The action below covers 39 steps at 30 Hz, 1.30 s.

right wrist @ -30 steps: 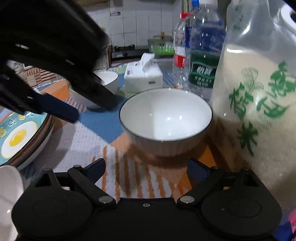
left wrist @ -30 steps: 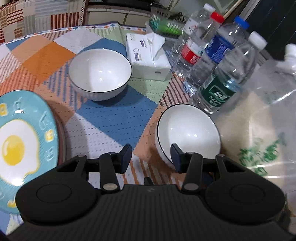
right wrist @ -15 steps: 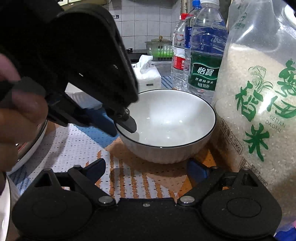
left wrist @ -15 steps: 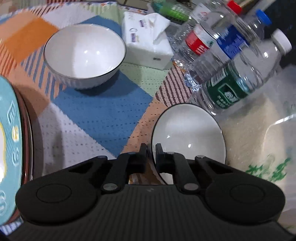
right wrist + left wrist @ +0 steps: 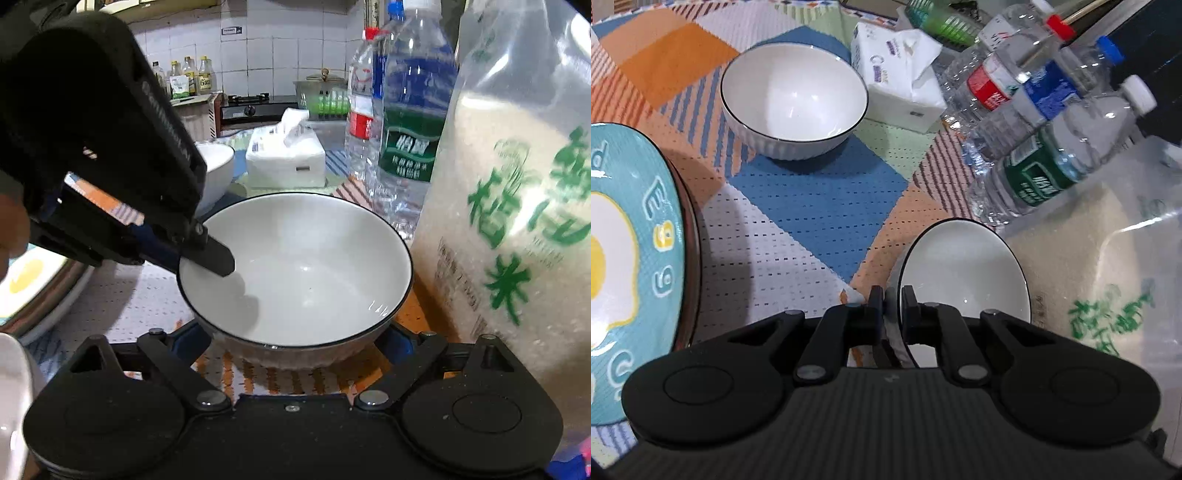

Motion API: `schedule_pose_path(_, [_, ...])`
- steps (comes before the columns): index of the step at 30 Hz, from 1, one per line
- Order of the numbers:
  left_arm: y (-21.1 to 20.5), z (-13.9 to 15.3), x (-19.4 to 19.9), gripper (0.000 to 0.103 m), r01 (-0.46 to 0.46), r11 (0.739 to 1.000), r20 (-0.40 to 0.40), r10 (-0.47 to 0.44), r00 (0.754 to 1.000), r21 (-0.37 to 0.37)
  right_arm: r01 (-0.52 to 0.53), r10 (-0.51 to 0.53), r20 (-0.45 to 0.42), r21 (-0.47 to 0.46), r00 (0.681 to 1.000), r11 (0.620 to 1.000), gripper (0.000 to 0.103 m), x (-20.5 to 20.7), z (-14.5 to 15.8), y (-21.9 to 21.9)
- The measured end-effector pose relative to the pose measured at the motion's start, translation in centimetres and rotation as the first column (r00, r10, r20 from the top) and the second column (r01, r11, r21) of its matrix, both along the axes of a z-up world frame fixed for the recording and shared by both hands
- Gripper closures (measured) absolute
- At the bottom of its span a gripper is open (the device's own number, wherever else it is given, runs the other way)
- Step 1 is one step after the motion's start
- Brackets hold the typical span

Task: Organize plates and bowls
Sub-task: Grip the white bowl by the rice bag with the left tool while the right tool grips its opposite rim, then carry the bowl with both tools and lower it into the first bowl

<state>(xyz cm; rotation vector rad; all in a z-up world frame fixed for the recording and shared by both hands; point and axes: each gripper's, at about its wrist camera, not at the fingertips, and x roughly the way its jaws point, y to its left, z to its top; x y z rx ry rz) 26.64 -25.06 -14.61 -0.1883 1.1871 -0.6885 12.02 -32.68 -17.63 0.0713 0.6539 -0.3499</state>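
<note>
My left gripper (image 5: 892,299) is shut on the left rim of the near white bowl (image 5: 964,280), one finger inside and one outside. In the right wrist view that bowl (image 5: 303,273) hangs tilted and close, with the left gripper's inner finger (image 5: 212,254) on its wall. My right gripper (image 5: 293,343) stands open under the bowl, its fingertips partly hidden behind it and holding nothing. A second white bowl (image 5: 794,103) sits farther back on the tablecloth. The teal fried-egg plate (image 5: 631,258) lies at the left on a stack of plates.
A tissue box (image 5: 901,77) stands behind the bowls. Several water bottles (image 5: 1045,158) and a big bag of rice (image 5: 517,229) crowd the right side. A white rim (image 5: 11,398) shows at the lower left of the right wrist view. A person's hand (image 5: 11,229) holds the left gripper.
The left gripper's jaws went from open beside the near bowl to shut on its rim. The bowl has come up and nearer to the right gripper, which kept still.
</note>
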Motion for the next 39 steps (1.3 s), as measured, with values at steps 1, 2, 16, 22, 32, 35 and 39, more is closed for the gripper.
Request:
schedule_pose_path(1, [0.2,0.5,-0.3,0.095,0.005,1.0,0.008,-0.005,1.0,0.0,-0.005,0.005,-0.001,-0.005,1.0,1.0,0.007,0.1,0.4,0.0])
schedule_pose_path(2, [0.5,1.1,-0.5,0.095,0.008,1.0,0.017,-0.008,1.0,-0.002,-0.014,0.014,0.001,-0.013,1.0,1.0,0.007,-0.1,0.8,0.1])
schedule_pose_path(16, [7.5,8.1,-4.9,0.093,-0.012,1.0,0.089,0.013,0.996,-0.006,-0.29,0.294,0.133,-0.05,0.947,0.956,0.004,-4.9,6.9,3.0])
schedule_pose_path(22, [10.6,9.2,-6.7,0.093,-0.059,0.998,0.102,0.057,0.993,0.009,-0.391,0.394,0.155,-0.051,0.906,0.919,0.004,-5.6,8.1,4.7])
schedule_pose_path(32, [16.4,8.4,-8.5,0.093,-0.153,0.987,0.049,0.151,0.987,0.041,-0.552,0.549,0.135,-0.018,0.825,0.833,0.004,-6.0,8.0,7.3])
schedule_pose_path(35, [17.5,7.2,-8.8,0.093,-0.179,0.982,0.031,0.177,0.984,0.059,-0.597,0.59,0.128,0.027,0.797,0.802,0.004,-6.2,7.7,8.0])
schedule_pose_path(39, [18.1,5.8,-9.2,0.093,-0.184,0.98,-0.003,0.185,0.983,0.081,-0.623,0.616,0.099,0.071,0.781,0.779,0.004,-6.4,6.6,8.8])
